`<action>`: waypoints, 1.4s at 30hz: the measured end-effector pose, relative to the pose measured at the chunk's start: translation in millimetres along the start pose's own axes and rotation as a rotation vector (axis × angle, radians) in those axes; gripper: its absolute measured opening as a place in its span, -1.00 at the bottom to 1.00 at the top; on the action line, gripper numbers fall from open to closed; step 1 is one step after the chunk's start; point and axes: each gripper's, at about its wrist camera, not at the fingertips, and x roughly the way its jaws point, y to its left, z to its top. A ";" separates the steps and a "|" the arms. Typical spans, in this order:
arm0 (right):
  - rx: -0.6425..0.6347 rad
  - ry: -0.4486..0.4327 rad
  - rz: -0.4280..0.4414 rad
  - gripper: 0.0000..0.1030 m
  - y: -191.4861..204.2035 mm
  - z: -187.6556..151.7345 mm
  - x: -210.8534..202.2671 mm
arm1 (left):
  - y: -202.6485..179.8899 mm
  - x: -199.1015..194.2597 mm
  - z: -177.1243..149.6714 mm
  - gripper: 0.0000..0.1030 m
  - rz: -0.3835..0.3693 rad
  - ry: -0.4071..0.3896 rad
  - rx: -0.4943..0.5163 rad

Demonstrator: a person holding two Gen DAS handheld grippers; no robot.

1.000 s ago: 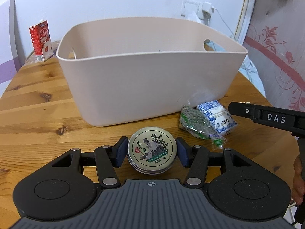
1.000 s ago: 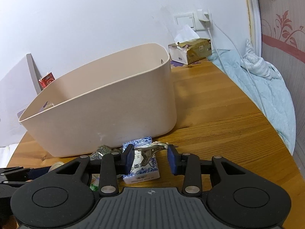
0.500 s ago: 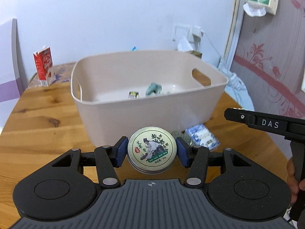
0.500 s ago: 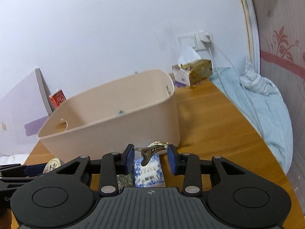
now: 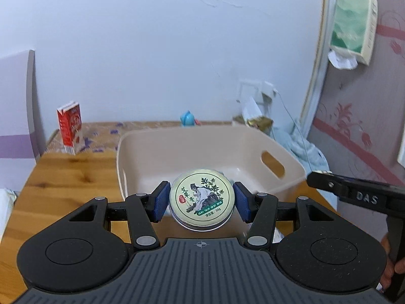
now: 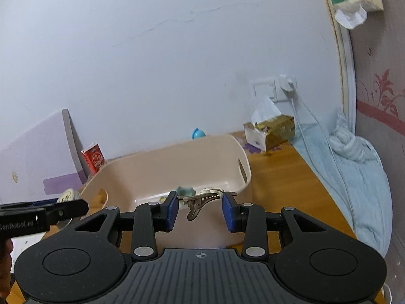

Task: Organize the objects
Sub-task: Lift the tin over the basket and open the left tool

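Now both your grippers have risen off the counter [image 5: 71, 174] to the beige bin's [image 5: 291, 162] near rim, left gripper [image 5: 201, 201] jaws clamped on the round ointment tin [image 5: 201, 198], right gripper [image 6: 200, 209] jaws clamped on the metal hair clip [image 6: 202, 200], ready to drop in.

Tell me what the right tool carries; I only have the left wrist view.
Observer: The right tool grips a brown hair clip, held crosswise between its pads.
Operator: Report where it hangs.
Observer: In the right wrist view it sits in front of the beige tub, at the near rim.
Operator: Check the tub's floor near that clip.
Observer: A pale green item lies there, too blurred to name.
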 end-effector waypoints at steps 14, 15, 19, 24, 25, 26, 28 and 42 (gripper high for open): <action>-0.056 -0.008 -0.008 -0.32 4.4 32.9 55.0 | -5.4 83.0 33.1 0.08 0.028 0.088 0.032; -0.060 0.001 -0.009 -0.32 4.6 34.0 60.5 | -5.8 90.5 33.3 0.08 0.035 0.101 0.036; -0.076 0.032 -0.016 -0.32 4.5 34.5 78.6 | -2.4 120.1 30.5 0.08 0.054 0.162 0.029; -0.080 0.084 -0.019 -0.30 0.8 29.5 96.2 | 0.9 134.9 24.8 0.08 0.061 0.210 0.032; -0.080 0.090 -0.017 -0.29 0.4 28.3 98.2 | 1.8 135.5 24.0 0.08 0.057 0.212 0.026; -0.084 0.096 -0.014 -0.28 0.5 27.2 99.7 | 1.8 135.4 23.6 0.08 0.054 0.212 0.023; -0.094 0.105 -0.013 -0.26 1.6 25.1 102.3 | 1.0 132.6 24.4 0.09 0.056 0.194 0.027; -0.073 0.029 -0.035 0.59 -0.7 26.6 63.5 | -6.2 78.7 30.9 0.43 0.051 0.090 0.021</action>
